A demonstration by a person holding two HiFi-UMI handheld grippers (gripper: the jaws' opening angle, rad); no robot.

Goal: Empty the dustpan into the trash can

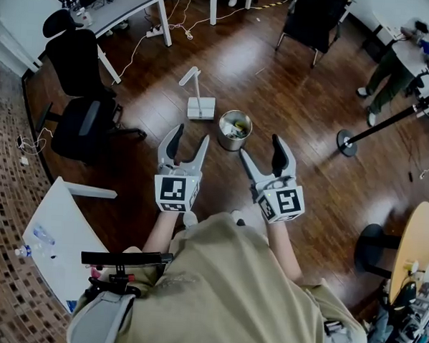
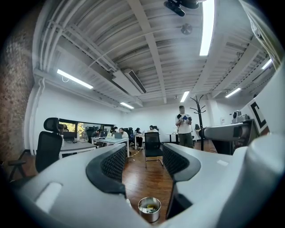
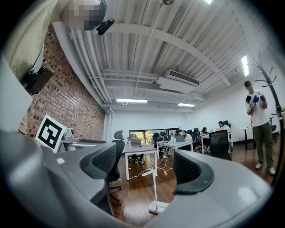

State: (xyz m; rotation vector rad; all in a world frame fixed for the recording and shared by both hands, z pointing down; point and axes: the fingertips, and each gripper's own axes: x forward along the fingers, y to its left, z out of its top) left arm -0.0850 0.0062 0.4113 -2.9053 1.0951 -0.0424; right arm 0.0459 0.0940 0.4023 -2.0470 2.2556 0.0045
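Observation:
A white dustpan (image 1: 200, 108) stands on the wooden floor with its long handle upright; the right gripper view shows the dustpan (image 3: 159, 205) low between the jaws. Just right of it sits a small metal trash can (image 1: 234, 129) with litter inside, and the trash can (image 2: 149, 209) also appears below the jaws in the left gripper view. My left gripper (image 1: 189, 141) is held level, above the floor and nearer to me than the dustpan, open and empty (image 2: 143, 162). My right gripper (image 1: 261, 149) hangs beside it, nearer to me than the can, also open with nothing between its fingers (image 3: 147, 167).
A black office chair (image 1: 79, 88) stands at the left beside a white desk (image 1: 130, 8) with cables trailing on the floor. A white table (image 1: 53, 238) is at lower left. A stand's round base (image 1: 347, 142) and a round wooden table (image 1: 415, 249) are at the right. A person (image 1: 392, 65) stands far right.

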